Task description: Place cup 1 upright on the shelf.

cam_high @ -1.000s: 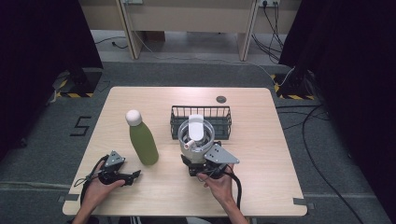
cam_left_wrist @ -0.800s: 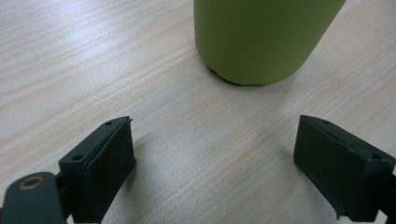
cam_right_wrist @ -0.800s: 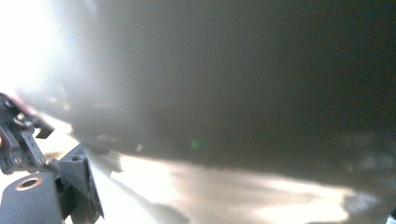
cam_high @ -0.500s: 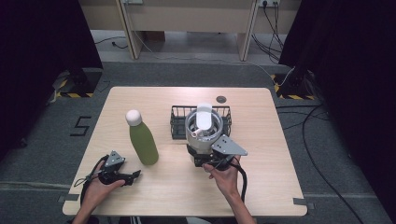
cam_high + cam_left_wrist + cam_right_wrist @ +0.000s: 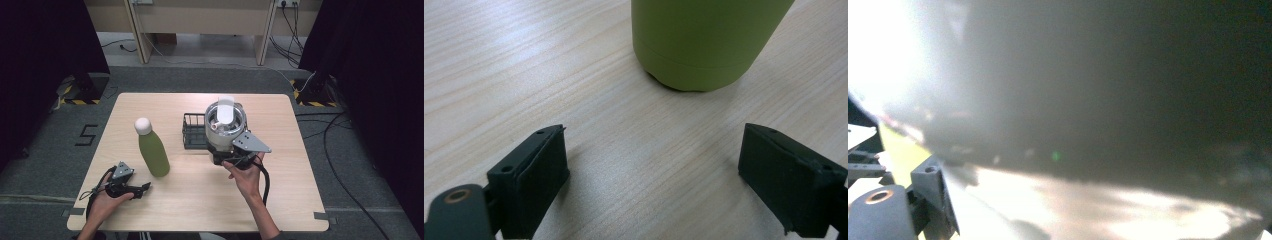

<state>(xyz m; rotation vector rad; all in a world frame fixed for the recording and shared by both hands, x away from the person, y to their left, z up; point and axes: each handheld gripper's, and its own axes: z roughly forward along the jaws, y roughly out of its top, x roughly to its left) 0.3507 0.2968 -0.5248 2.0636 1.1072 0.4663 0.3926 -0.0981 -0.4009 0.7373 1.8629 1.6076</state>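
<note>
Above the black wire basket [image 5: 194,131], your right tongs [image 5: 225,150] grip the silver steel tumbler [image 5: 225,122]; left of the basket, beside the green bottle [image 5: 152,150], your left tongs [image 5: 142,188] rest open.

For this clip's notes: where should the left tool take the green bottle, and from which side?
Probably the lower body of the green bottle, approached level from the left tool side, near the table's front edge. The bottle stands upright, its wall is wide and nearly straight there, and the open jaws already face its base. The narrower neck under the white cap looks more likely to tip.
</note>
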